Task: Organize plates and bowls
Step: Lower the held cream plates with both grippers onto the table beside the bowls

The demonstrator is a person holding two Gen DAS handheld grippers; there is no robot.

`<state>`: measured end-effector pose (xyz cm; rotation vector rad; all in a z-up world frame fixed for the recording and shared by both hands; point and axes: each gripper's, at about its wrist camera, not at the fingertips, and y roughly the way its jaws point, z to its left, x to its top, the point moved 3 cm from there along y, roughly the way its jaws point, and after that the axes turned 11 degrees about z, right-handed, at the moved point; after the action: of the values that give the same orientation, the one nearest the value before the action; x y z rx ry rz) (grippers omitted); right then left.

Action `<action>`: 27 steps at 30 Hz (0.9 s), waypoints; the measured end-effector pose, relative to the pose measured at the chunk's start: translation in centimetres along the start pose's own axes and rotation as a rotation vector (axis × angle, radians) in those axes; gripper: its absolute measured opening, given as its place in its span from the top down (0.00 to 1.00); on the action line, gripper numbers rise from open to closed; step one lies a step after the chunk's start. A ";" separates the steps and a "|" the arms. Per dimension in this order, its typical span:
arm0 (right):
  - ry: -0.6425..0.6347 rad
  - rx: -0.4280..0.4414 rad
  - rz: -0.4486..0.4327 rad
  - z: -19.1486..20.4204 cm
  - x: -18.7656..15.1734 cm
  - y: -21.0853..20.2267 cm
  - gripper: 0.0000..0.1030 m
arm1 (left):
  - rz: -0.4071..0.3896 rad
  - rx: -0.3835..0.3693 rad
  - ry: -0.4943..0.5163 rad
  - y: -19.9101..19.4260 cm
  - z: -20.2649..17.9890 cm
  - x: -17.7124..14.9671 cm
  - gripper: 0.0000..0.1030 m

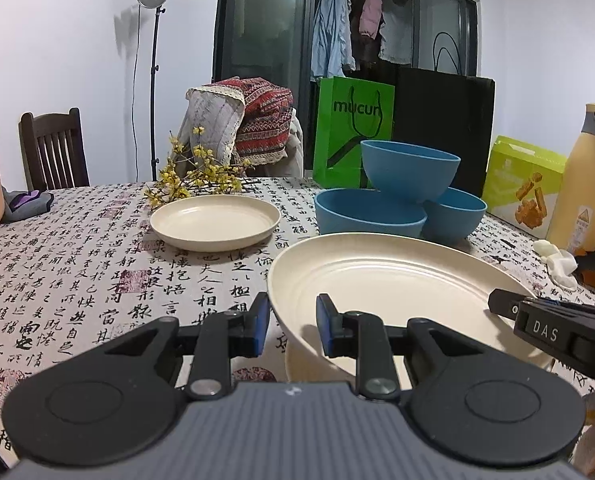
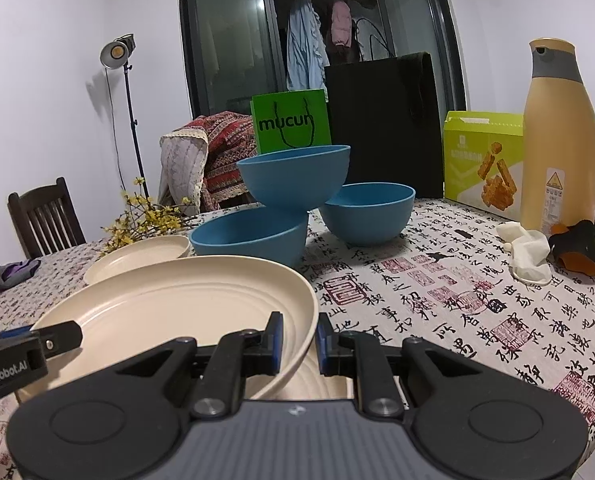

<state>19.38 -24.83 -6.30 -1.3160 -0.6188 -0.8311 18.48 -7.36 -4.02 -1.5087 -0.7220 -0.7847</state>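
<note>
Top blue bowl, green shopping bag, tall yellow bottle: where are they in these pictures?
top blue bowl [image 2: 295, 182]: right wrist view, on its outer wall.
green shopping bag [image 1: 353, 128]: left wrist view, on its printed front.
tall yellow bottle [image 2: 559, 140]: right wrist view, on its body.

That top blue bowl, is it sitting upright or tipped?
Tipped. The top blue bowl rests across two lower bowls' rims, with its own rim slanting.
</note>
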 end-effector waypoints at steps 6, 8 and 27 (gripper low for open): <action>-0.009 0.015 0.011 -0.5 -0.4 0.6 0.84 | 0.007 0.009 0.005 0.3 -0.3 -0.5 0.75; -0.009 0.022 0.017 -0.7 -0.5 0.8 0.84 | 0.008 0.013 0.010 0.3 -0.4 -0.7 0.75; -0.058 0.045 0.022 -1.6 -0.9 2.0 0.84 | 0.018 0.050 0.056 0.9 -1.7 -2.6 0.74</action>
<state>20.40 -26.19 -8.49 -1.3075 -0.6639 -0.7599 17.56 -9.14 -6.57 -1.4409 -0.6810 -0.7867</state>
